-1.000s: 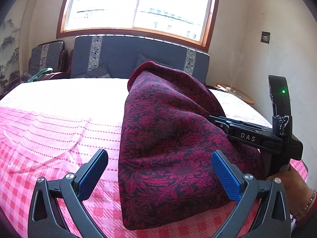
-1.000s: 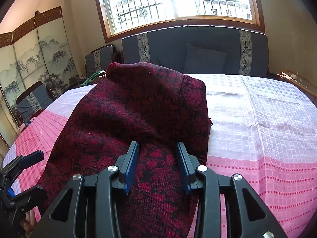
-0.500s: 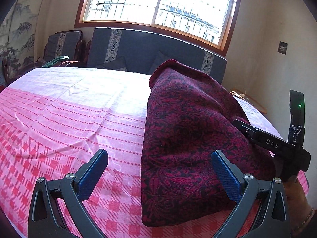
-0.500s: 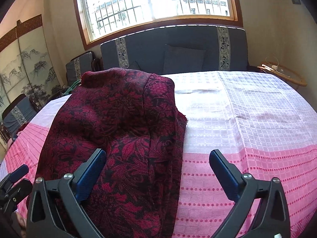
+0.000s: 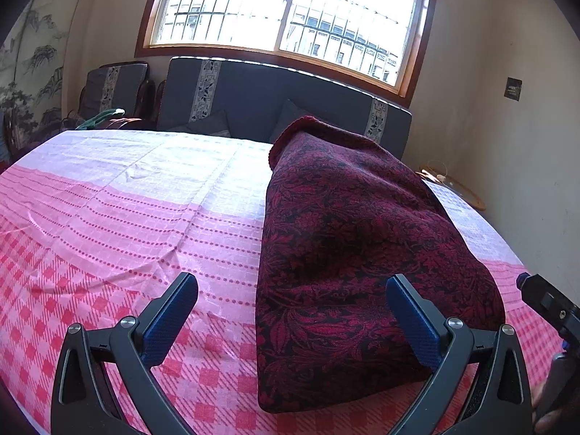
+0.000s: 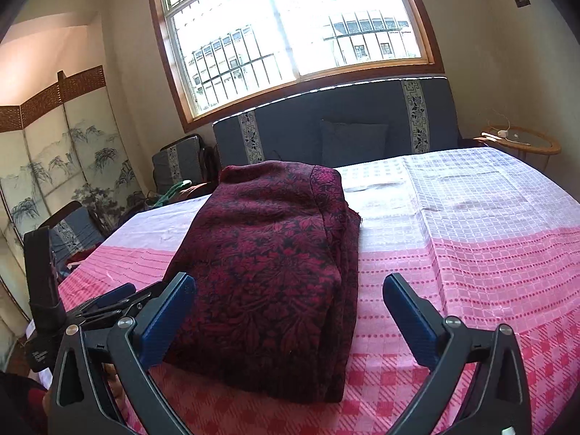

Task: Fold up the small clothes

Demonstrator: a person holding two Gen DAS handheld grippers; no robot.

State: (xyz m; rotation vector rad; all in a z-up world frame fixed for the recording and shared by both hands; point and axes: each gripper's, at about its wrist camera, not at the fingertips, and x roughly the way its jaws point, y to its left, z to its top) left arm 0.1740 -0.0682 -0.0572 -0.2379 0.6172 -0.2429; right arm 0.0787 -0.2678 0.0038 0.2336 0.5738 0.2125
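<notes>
Having just opened its jaws and let go of the folded red garment [image 6: 275, 264], the right gripper [image 6: 286, 319] has backed off, the left gripper [image 5: 290, 320] also gapes empty beside it, so this fold looks finished on the pink tablecloth [image 6: 471, 272].

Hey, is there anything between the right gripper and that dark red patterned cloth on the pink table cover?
Nothing visible. The right gripper, jaws open, faces the folded dark red floral cloth directly across bare pink checked tablecloth.
</notes>
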